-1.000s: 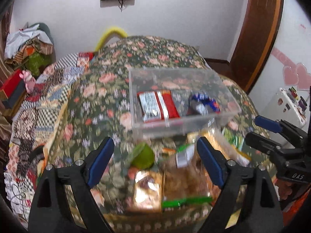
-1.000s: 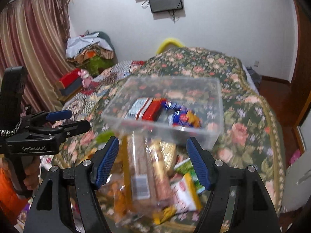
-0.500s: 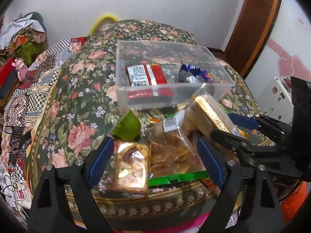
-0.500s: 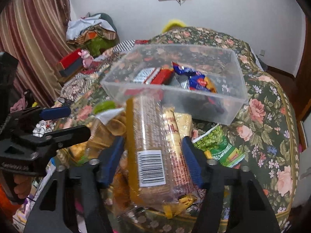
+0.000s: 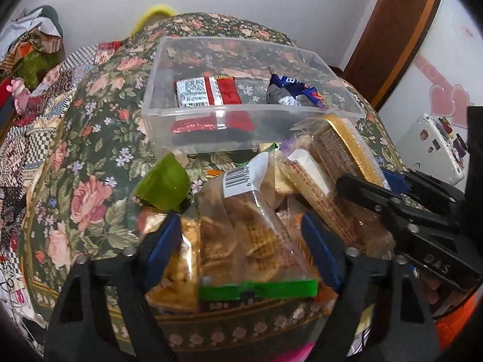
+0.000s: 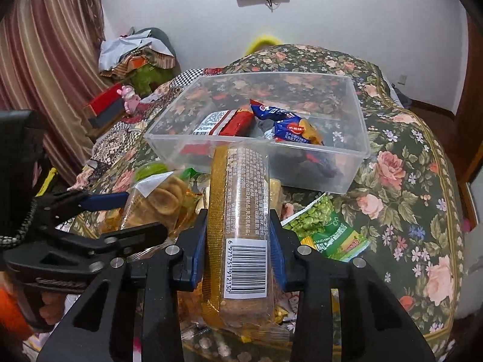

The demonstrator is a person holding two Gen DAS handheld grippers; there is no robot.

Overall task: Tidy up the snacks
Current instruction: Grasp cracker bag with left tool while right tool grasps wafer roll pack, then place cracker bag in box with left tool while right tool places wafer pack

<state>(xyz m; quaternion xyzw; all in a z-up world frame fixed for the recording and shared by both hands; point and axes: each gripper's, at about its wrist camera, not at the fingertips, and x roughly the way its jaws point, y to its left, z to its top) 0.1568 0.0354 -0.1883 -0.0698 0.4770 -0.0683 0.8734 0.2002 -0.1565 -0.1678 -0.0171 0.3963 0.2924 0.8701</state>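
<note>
- Gold-edged biscuit pack (image 6: 238,226) lies on the snack pile, long axis pointing away from the right gripper (image 6: 238,250) toward the bin (image 6: 359,147) just beyond.
- Right jaws are clamped on its barcode end.
- Left gripper (image 5: 241,241) is spread wide, straddling a clear cracker bag (image 5: 250,229), gripping nothing.
- Right is nearer the bin, likely first to lift.

Snack pile (image 5: 250,229) crowds bed edge, clear bin (image 6: 359,138) half empty, open-topped.
</note>
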